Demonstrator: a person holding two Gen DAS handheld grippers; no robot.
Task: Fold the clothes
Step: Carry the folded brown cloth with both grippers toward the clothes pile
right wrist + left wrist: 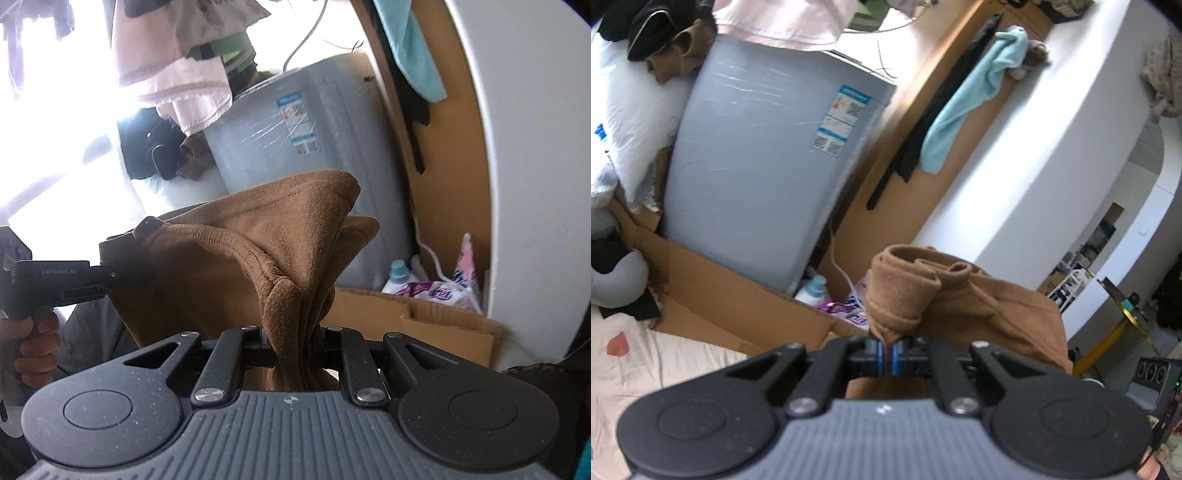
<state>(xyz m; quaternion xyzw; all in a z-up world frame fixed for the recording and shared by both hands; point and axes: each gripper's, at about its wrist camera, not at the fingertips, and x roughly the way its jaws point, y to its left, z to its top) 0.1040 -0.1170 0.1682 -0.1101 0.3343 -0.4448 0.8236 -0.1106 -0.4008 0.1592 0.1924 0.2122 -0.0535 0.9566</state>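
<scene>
Between the pads of the left gripper sits a thin edge of a brown garment, the jaws pressed almost together on it. Above the pinch the cloth bunches into a rolled hem, and the rest spreads off to the right and hangs below the gripper. The right gripper pinches a thicker wad of the same garment; its jaws stand a little apart with the folded cloth filling the gap, so the pads themselves are hidden. From that pinch a ribbed seam runs up and left across the fabric toward the left gripper, seen side-on at the left edge of the right wrist view, with a hand wrapped round its grip. The garment is held up in the air between the two grippers, clear of the bed whose pale patterned sheet shows at lower left.

Behind stands a grey washer with a label on its side, flattened cardboard at its foot. A bottle and a pink bag lie beside it. A teal towel hangs on a brown door.
</scene>
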